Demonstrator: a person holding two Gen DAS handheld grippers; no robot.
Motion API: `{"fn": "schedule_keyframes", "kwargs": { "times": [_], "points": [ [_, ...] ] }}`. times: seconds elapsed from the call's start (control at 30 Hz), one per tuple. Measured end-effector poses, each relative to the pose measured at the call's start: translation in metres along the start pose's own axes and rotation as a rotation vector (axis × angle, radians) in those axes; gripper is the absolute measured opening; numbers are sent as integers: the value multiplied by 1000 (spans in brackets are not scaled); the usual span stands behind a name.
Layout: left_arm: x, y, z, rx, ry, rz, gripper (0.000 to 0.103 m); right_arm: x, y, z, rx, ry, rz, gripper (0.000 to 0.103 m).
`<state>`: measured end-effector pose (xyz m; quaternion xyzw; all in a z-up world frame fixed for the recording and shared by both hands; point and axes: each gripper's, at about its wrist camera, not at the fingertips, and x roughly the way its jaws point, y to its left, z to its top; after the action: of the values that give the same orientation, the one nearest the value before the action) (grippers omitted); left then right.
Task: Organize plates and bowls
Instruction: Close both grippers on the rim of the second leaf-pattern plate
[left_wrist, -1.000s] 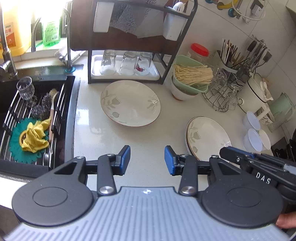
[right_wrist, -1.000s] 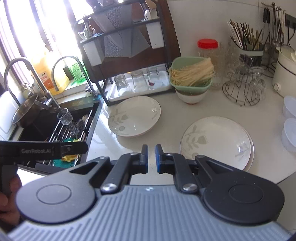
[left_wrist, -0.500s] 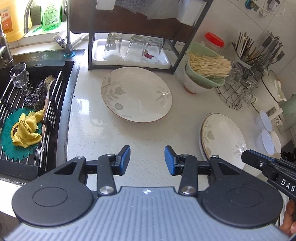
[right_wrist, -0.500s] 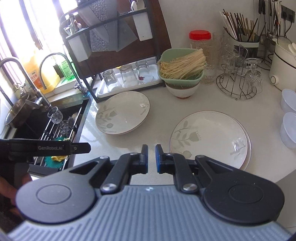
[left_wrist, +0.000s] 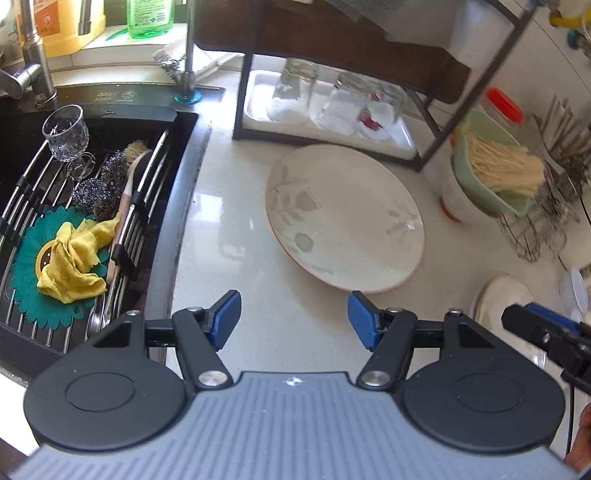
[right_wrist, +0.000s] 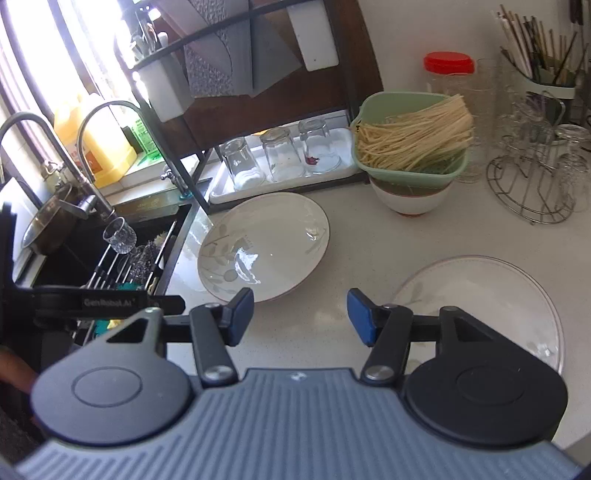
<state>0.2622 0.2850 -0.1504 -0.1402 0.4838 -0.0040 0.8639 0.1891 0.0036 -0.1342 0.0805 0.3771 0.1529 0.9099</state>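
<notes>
A shallow white plate with a leaf pattern (left_wrist: 343, 218) lies on the pale counter in front of the dish rack; it also shows in the right wrist view (right_wrist: 264, 245). A stack of matching plates (right_wrist: 487, 299) lies to its right, seen in part in the left wrist view (left_wrist: 506, 299). A white bowl (right_wrist: 412, 197) stands behind, with a green strainer of noodles (right_wrist: 410, 142) on it. My left gripper (left_wrist: 293, 319) is open and empty, just short of the single plate's near rim. My right gripper (right_wrist: 300, 316) is open and empty, between the two plates.
A black sink (left_wrist: 85, 206) with a wire rack, glass, scrubbers and yellow cloth lies at the left. A dark dish rack (right_wrist: 288, 158) holds three upturned glasses on a white tray. A wire glass stand (right_wrist: 535, 184), red-lidded jar (right_wrist: 448, 74) and utensil holder (right_wrist: 543, 70) stand at the back right.
Both grippers moved forward toward the single plate. The right gripper's jaws went from shut to wide open, and the left gripper's jaws opened wider.
</notes>
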Motion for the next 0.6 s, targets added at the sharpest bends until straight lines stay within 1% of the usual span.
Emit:
{"fn": "schedule_keyframes", "kwargs": {
  "times": [0.2,0.3,0.47,0.6],
  "points": [
    [19,13,19,-82,-30,-15,69,36,-11,14,-7,8,1,59],
    [28,15,26,-87,-33,-30,69,52,-18,21,15,14,-4,59],
    [49,18,34,-100,-26,-56,69,79,-28,28,40,30,14,58],
    [69,18,41,-51,-35,-49,68,102,-30,31,44,35,30,54]
  ]
}}
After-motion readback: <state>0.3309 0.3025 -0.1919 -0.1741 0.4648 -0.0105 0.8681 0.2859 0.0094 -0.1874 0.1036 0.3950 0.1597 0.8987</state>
